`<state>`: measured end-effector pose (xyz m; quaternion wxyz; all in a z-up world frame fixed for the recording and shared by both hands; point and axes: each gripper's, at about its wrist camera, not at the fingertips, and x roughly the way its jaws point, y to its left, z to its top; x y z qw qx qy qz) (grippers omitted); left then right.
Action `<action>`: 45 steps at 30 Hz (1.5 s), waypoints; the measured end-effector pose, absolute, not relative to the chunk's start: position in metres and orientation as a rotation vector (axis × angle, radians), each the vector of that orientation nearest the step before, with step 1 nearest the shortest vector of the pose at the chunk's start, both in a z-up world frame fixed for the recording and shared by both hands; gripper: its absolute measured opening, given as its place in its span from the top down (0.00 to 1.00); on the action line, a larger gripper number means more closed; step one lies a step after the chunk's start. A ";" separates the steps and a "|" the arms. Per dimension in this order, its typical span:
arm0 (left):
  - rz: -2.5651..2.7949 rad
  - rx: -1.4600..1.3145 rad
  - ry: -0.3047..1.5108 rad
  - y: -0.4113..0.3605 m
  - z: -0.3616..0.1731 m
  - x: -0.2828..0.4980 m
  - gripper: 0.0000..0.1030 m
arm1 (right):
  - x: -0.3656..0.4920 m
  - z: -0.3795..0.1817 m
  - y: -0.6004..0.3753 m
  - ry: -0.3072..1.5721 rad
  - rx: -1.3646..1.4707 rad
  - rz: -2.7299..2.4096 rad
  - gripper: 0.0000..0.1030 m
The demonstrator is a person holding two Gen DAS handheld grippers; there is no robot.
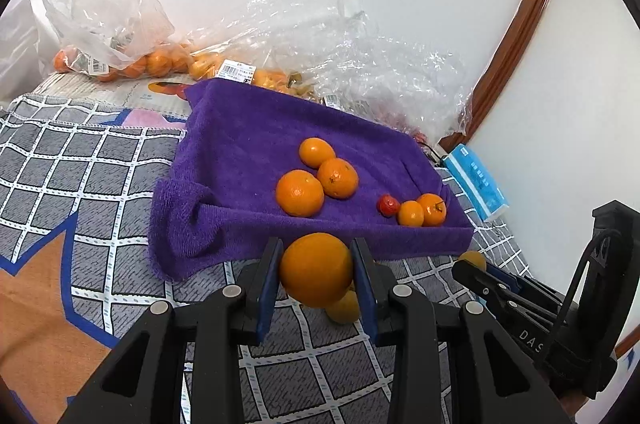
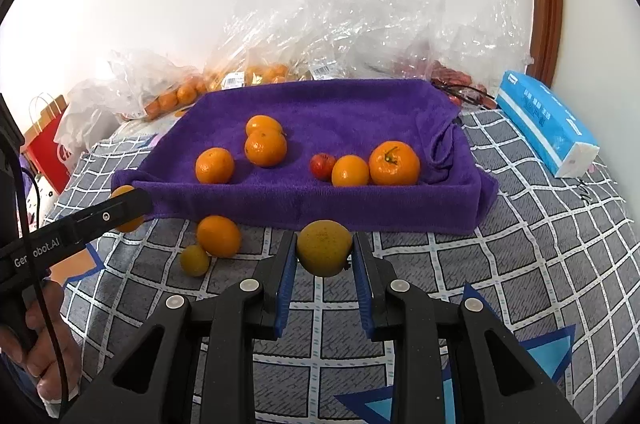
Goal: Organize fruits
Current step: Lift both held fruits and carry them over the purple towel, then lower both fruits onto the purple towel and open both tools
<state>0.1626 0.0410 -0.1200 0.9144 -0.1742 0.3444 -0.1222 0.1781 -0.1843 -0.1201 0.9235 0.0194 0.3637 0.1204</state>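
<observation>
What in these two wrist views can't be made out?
- Left wrist view: the small yellowish fruit is half hidden behind the held orange and left gripper.
- Both views: fruit in the plastic bags is blurred by crinkled film; label print too small.
- Right wrist view: the red paper bag is cut by the fisheye edge.

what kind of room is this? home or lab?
Likely a home, probably a bedroom: the fruit sits on a purple towel spread over a checked bedsheet, with shop bags of oranges and a tissue pack against a plain wall.
</observation>
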 end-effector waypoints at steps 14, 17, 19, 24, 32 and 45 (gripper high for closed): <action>-0.231 -0.390 0.680 0.050 -0.114 0.161 0.68 | 0.184 -0.111 -0.189 0.726 0.056 0.216 0.73; -0.225 -0.393 0.672 0.051 -0.113 0.160 0.68 | 0.185 -0.110 -0.190 0.721 0.058 0.219 0.73; -0.221 -0.397 0.668 0.053 -0.112 0.160 0.68 | 0.185 -0.108 -0.189 0.713 0.057 0.219 0.73; -0.220 -0.409 0.660 0.056 -0.110 0.159 0.68 | 0.187 -0.103 -0.186 0.697 0.043 0.225 0.73; -0.211 -0.389 0.666 0.053 -0.112 0.160 0.68 | 0.192 -0.103 -0.181 0.703 0.035 0.236 0.73; -0.184 -0.384 0.669 0.057 -0.098 0.159 0.68 | 0.196 -0.098 -0.181 0.692 0.008 0.264 0.73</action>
